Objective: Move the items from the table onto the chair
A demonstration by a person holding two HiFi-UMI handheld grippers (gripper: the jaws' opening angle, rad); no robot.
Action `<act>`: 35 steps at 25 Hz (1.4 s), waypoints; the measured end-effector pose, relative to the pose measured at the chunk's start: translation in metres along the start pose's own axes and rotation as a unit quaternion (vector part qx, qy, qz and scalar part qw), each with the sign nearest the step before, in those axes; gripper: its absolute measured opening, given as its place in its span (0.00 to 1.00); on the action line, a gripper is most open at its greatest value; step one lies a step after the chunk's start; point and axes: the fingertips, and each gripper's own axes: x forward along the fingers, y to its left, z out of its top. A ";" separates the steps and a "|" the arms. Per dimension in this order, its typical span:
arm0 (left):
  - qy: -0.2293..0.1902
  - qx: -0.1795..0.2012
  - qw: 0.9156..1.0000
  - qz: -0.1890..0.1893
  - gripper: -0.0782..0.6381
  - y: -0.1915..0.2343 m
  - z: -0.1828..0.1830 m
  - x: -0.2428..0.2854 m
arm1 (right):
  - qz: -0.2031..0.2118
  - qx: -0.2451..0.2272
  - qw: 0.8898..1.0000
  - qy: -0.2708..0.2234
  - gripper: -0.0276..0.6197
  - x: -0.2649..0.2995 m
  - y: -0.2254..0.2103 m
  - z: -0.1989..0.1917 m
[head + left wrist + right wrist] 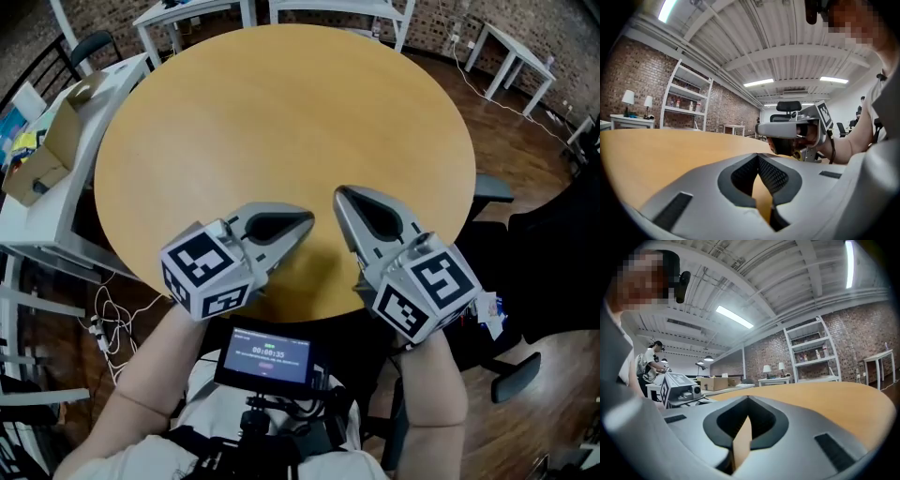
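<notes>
Left tongs, right tongs — closed, empty, over table

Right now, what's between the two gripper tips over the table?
Nothing: in the head view, only bare tabletop shows between the left gripper and the right gripper.

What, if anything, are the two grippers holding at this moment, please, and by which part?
Nothing is held: the left gripper and the right gripper are both shut and empty, over the table.
</notes>
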 end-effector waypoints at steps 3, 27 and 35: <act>-0.001 -0.005 1.000 0.029 0.12 0.019 -0.004 -0.025 | 0.025 0.001 1.000 0.008 0.05 0.026 0.020 -0.007; -0.005 -0.020 0.993 0.113 0.12 0.067 -0.016 -0.110 | 0.089 0.001 0.993 0.078 0.05 0.096 0.081 -0.051; -0.005 -0.020 0.993 0.113 0.12 0.067 -0.016 -0.112 | 0.099 -0.022 0.992 0.073 0.05 0.098 0.085 -0.052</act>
